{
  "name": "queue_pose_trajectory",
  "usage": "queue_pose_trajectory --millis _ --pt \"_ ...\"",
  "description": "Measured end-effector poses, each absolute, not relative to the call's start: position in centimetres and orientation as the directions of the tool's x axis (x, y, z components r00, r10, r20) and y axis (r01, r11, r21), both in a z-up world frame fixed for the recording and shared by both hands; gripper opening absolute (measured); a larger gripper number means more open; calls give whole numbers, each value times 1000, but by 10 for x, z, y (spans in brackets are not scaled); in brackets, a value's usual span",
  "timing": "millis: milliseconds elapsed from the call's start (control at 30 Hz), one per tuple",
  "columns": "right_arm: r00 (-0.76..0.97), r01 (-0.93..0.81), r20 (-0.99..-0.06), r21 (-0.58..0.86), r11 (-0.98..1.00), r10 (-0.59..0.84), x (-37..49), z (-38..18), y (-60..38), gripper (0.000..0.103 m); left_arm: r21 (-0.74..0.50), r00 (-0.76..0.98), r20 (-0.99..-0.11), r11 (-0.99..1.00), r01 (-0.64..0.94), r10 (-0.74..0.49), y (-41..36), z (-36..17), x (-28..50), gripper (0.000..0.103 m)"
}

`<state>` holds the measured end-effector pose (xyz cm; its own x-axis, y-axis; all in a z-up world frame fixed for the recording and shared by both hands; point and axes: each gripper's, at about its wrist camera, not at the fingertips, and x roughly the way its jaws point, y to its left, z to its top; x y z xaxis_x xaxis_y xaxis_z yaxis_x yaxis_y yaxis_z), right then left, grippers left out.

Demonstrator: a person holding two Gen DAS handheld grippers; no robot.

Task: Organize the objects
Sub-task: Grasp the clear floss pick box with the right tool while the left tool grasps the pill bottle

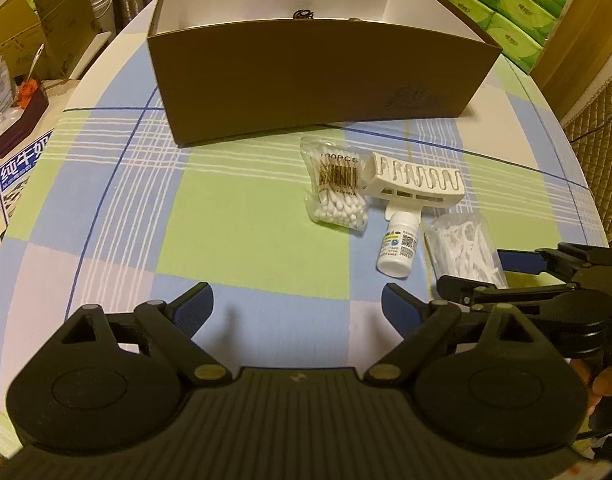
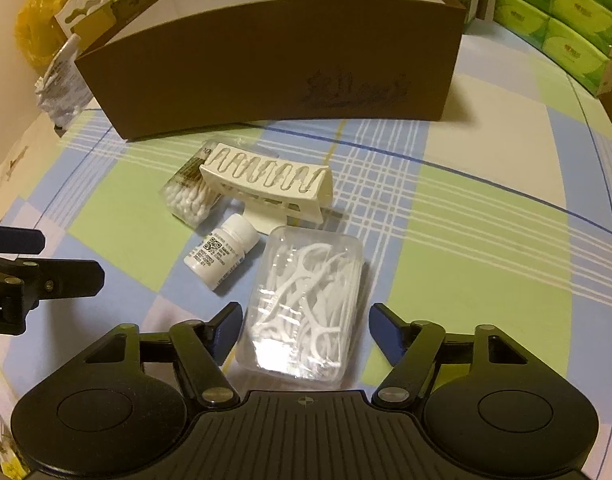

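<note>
1. Progress looks early: four small things lie loose on the worktop in front of the box, and none is held.
2. The box fills the upper centre of both views, open-topped with a white inside and a divider. A small dark thing shows over its rim in the left wrist view, so something may already be inside; I cannot tell what.
3. Left to put away, in the right wrist view: the floss case at lower centre, the bottle lying on its side just left of it, the rack above them, and the swab bag partly tucked behind the rack's left end.
4. The right gripper is wide open and empty, its fingers either side of the near end of the floss case without touching it. That case looks like the next pick.
5. The left gripper is also wide open and empty, over bare cloth at lower centre of its view, well apart from the things.
</note>
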<state>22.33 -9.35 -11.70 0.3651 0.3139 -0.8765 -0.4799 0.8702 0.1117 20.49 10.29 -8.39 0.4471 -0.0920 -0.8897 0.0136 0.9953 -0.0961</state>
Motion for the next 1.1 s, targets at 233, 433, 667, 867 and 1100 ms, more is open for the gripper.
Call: queue_pose_trajectory --millis 233,433,667,867,1100 --pt "388 -491 -873 76 868 296 224 -120 -96 55 -117 459 -877 990 79 -141 93 -90 214 88" --pt "408 -403 -874 87 911 264 231 -119 -124 55 -154 475 -851 971 184 -225 73 -97 224 82" --pt "429 -316 -875 88 945 225 232 -116 -157 55 -145 459 -845 944 295 -273 47 -111 240 53" --pt "435 -282 -875 89 955 210 230 -115 -171 55 -140 425 -860 932 335 -282 35 -123 253 35" --pt "435 -272 -875 95 957 211 231 -114 -176 55 -124 423 -867 936 328 -263 29 -131 258 23"
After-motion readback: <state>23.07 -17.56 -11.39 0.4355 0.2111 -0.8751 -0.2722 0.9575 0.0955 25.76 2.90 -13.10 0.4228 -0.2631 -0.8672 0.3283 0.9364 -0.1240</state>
